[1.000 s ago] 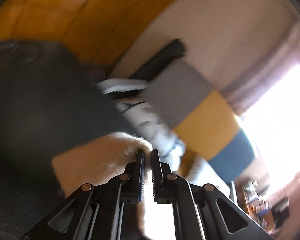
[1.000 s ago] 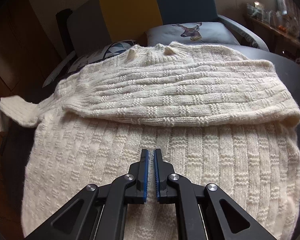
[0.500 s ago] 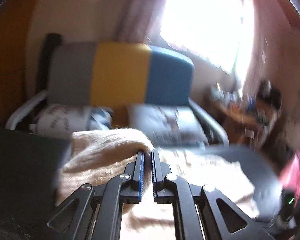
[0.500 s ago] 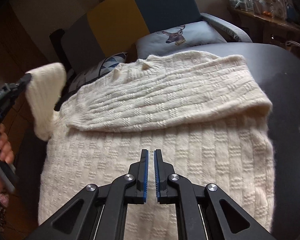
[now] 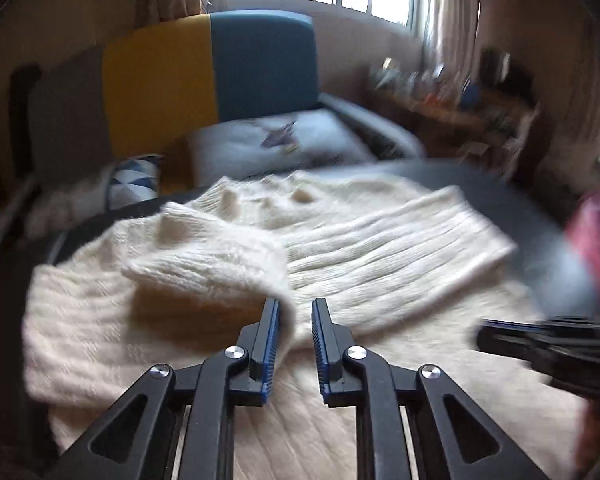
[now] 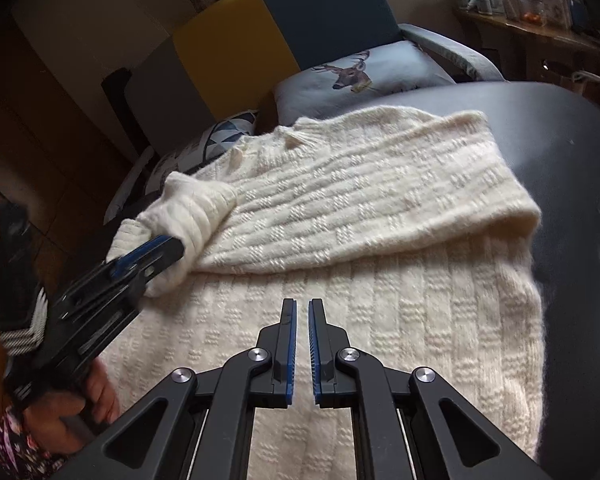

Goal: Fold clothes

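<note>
Dark worktop [image 6: 572, 168] under your cream sweater [image 6: 340, 312], one sleeve folded across.
Your right gripper [image 6: 302, 312] hovers nearly closed, empty, above the body; your left gripper [image 5: 293, 312], slightly parted, has the other sleeve's cuff [image 5: 220, 268] between its fingers; beyond stands a colour-block armchair [image 6: 300, 20].

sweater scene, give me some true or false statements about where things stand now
1. The left gripper is shut tight on the sleeve. False: its fingers stand apart, the sleeve lying against one.
2. The right gripper holds nothing. True.
3. The sweater is dark blue. False: it is cream.
4. A deer cushion sits beyond the sweater. True.
5. One sleeve already lies folded across the body. True.
</note>
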The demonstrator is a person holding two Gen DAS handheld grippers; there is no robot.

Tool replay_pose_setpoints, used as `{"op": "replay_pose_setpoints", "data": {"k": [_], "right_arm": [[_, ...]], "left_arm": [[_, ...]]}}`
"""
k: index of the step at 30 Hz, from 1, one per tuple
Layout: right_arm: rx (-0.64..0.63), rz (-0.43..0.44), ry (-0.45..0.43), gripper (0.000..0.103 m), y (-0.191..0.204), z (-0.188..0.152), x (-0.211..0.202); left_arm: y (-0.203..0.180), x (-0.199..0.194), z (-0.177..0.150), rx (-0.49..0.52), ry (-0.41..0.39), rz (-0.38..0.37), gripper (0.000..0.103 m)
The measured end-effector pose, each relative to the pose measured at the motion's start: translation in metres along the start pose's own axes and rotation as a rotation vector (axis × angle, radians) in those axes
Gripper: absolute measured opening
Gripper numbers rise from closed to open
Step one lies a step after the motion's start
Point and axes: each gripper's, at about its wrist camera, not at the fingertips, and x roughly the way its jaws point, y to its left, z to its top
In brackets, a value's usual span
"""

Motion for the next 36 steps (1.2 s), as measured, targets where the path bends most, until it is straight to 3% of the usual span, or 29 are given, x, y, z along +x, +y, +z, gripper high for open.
{"op": "replay_pose_setpoints", "data": {"k": [3,6,9,14,20,21,22,24,27,32,36], "right_arm": [[-0.043,0.018,-0.010,0.039,0.019,0.014,0.006],[-0.146,0.020,-0.032,0.039,0.054,0.028,0.012],[-0.341,-0.002,-0.051,0.039,0.110,0.040,0.026],[-0.721,-0.161,0.000,0.039,0.195,0.032,0.080],[-0.702,-0.233,0.033,0.037,0.189,0.041,0.112],[-0.699,-0.245,0.039,0.028,0.189,0.043,0.117],[-0.696,-0.257,0.044,0.008,0.188,0.045,0.122],[-0.683,-0.276,0.052,0.008,0.185,0.048,0.130],[-0.568,-0.218,0.005,0.008,0.160,0.064,0.102],[-0.324,-0.141,0.019,0.008,0.104,0.062,0.089],[-0.128,-0.079,0.029,0.008,0.059,0.061,0.080]], "left_arm": [[0.033,-0.028,-0.012,-0.135,-0.040,0.008,0.020],[0.070,-0.044,-0.030,-0.277,-0.040,0.026,0.020],[0.095,-0.045,-0.049,-0.354,-0.001,0.071,0.015],[0.131,-0.045,-0.073,-0.472,0.047,0.109,0.013],[0.145,-0.036,-0.069,-0.521,0.055,0.048,0.013],[0.147,-0.034,-0.067,-0.526,0.056,0.039,0.014],[0.149,-0.032,-0.065,-0.531,0.057,0.029,0.014],[0.153,-0.029,-0.062,-0.541,0.060,0.011,0.014],[0.154,-0.023,-0.052,-0.516,0.060,0.022,0.014],[0.151,-0.014,-0.043,-0.445,0.070,0.071,0.015],[0.150,-0.017,-0.048,-0.456,0.060,0.057,0.017]]}}
